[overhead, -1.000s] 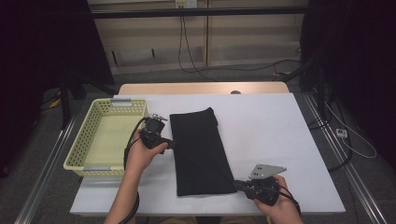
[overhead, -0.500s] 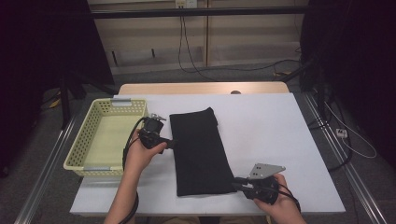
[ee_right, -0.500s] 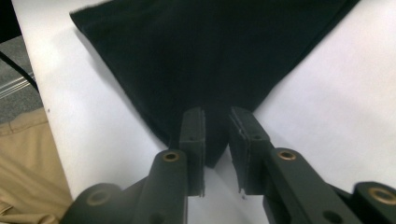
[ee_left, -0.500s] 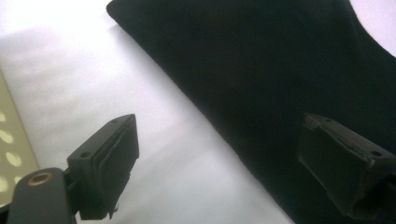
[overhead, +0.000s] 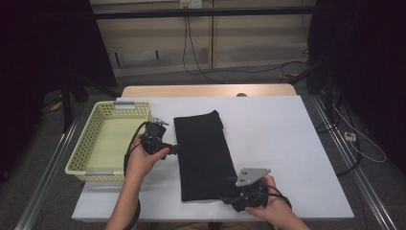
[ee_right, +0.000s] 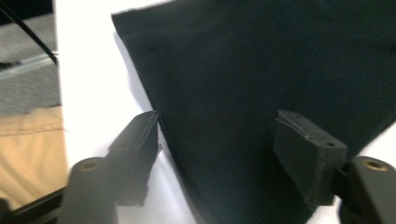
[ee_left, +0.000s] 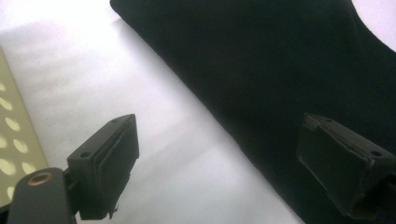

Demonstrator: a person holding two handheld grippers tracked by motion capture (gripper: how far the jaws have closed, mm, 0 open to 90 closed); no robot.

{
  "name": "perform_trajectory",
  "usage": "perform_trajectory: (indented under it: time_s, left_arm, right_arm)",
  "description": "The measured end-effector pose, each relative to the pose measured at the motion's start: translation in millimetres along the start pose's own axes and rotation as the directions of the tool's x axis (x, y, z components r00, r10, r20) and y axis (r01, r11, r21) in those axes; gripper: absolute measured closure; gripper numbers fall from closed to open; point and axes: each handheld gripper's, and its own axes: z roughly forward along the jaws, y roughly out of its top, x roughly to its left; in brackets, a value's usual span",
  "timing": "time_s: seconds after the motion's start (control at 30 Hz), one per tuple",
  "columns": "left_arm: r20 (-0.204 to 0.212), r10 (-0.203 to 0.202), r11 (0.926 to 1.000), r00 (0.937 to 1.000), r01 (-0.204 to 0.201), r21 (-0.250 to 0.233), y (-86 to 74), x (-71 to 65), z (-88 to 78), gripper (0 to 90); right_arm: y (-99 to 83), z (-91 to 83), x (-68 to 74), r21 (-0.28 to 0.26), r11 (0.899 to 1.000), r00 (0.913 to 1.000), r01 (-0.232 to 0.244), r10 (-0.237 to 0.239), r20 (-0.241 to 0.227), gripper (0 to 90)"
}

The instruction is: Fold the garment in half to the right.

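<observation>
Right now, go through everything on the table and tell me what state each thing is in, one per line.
Black cloth: folded into a long strip, lying flat on the table.
Basket: upright, nothing inside.
Left gripper: open, fingers astride the cloth's left edge.
Right gripper: open, jaws have just been opening, fingers over the cloth's near corner.
Table: covered in white.

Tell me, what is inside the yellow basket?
The basket shows a bare yellow floor with nothing lying on it. The left gripper and its hand cover part of the right wall.
</observation>
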Motion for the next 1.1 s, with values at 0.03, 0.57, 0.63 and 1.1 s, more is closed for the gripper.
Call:
perform_trajectory:
  time_s: [0.03,0.57,0.63,1.1]
  left_arm:
    - [-0.001,0.001,1.0,1.0,-0.001,0.003,-0.1,0.0,0.9,13.4]
    - [-0.008,-0.013,0.9999,0.9999,0.013,-0.008,-1.1,-1.7,-0.1,13.4]
    - [-0.009,-0.007,1.0,0.9999,0.007,-0.002,-1.2,-1.2,-0.6,13.4]
    - [-0.011,-0.01,1.0,0.9999,0.01,-0.001,-1.8,-1.2,-1.0,13.3]
  right_arm:
    - [-0.5,0.9,-0.5,0.008,1.0,0.9999,0.0,0.0,0.017,28.4]
    - [-2.6,2.7,-2.9,0.036,0.999,0.9986,-0.003,0.001,0.052,26.7]
    - [-2.4,2.7,-3.4,0.036,0.999,0.9987,-0.005,0.003,0.051,28.5]
    - [-1.7,2.5,-8.3,0.023,0.999,0.9963,-0.026,0.024,0.083,47.7]
